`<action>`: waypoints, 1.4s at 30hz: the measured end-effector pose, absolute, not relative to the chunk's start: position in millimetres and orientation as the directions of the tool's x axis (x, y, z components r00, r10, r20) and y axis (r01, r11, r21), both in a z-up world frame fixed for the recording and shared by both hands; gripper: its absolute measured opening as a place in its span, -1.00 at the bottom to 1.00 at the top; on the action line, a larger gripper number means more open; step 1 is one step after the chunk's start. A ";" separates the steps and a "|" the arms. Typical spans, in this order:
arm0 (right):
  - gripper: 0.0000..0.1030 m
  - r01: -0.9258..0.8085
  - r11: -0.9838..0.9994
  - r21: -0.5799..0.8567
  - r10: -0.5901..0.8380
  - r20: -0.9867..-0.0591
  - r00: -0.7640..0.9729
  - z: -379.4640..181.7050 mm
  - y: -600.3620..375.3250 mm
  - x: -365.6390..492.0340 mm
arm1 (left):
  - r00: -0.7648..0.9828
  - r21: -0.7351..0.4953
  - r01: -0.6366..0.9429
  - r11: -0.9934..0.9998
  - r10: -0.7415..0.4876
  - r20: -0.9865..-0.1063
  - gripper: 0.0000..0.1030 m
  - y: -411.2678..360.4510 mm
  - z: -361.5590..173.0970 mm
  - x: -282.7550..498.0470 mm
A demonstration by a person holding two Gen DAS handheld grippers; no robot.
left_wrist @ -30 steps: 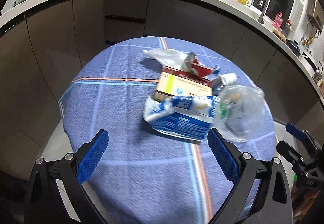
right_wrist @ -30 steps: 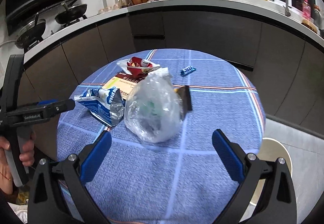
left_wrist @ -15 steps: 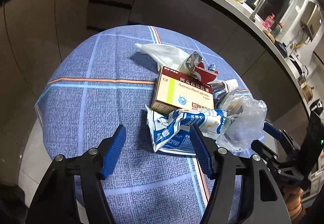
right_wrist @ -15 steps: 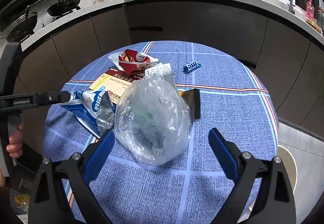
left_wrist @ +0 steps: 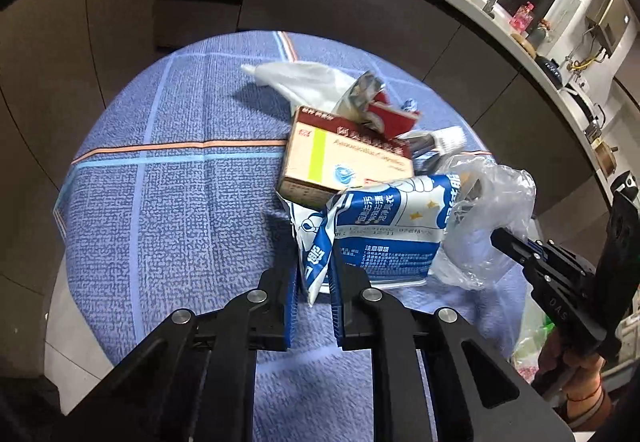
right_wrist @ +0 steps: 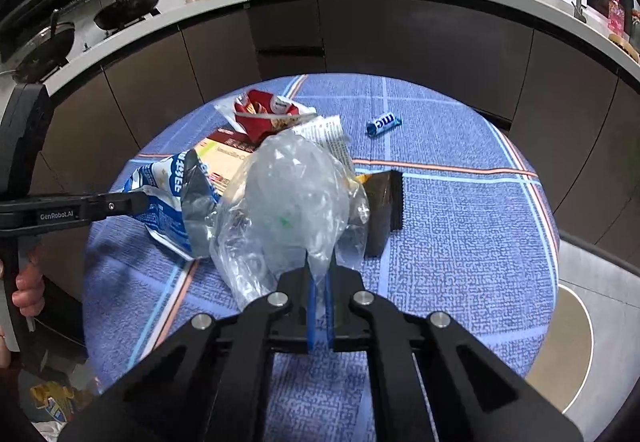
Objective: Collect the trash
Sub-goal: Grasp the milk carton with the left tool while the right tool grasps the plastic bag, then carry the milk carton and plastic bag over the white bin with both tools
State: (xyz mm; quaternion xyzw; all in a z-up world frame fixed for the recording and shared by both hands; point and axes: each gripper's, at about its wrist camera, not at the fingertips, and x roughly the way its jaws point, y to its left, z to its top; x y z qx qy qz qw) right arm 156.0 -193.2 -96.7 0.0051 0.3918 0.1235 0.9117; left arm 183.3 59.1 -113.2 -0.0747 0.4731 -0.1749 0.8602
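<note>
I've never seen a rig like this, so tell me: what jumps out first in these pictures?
A heap of trash on the round blue tablecloth. The left gripper has just been closing and pinches a corner of the blue-and-white wrapper; the right gripper, nearest the camera, is shut on the clear plastic bag. A small blue candy wrapper lies apart, farther back.

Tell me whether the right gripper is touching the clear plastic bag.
Touching. The right wrist view shows the right gripper, which has just been closing, pinching a fold of the clear plastic bag between its blue pads.
</note>
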 end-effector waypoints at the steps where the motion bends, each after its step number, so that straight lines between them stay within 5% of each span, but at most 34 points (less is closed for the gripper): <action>1: -0.90 -0.223 0.969 0.103 0.229 -0.708 0.668 -93.7 -193.9 152.8 | 0.502 -0.293 0.231 0.928 -0.372 -0.781 -0.77 58.8 -108.9 179.0; 23: -0.90 -0.176 0.972 0.159 0.235 -0.560 0.794 -20.1 -246.3 84.7 | 0.587 -0.251 0.287 0.925 -0.376 -0.717 -0.77 29.7 -44.9 118.0; 42: -0.90 0.085 0.983 0.162 0.019 -0.553 0.833 -21.3 -356.0 27.2 | 0.497 -0.250 0.516 0.819 -0.524 -0.692 -0.77 -101.0 -24.2 122.7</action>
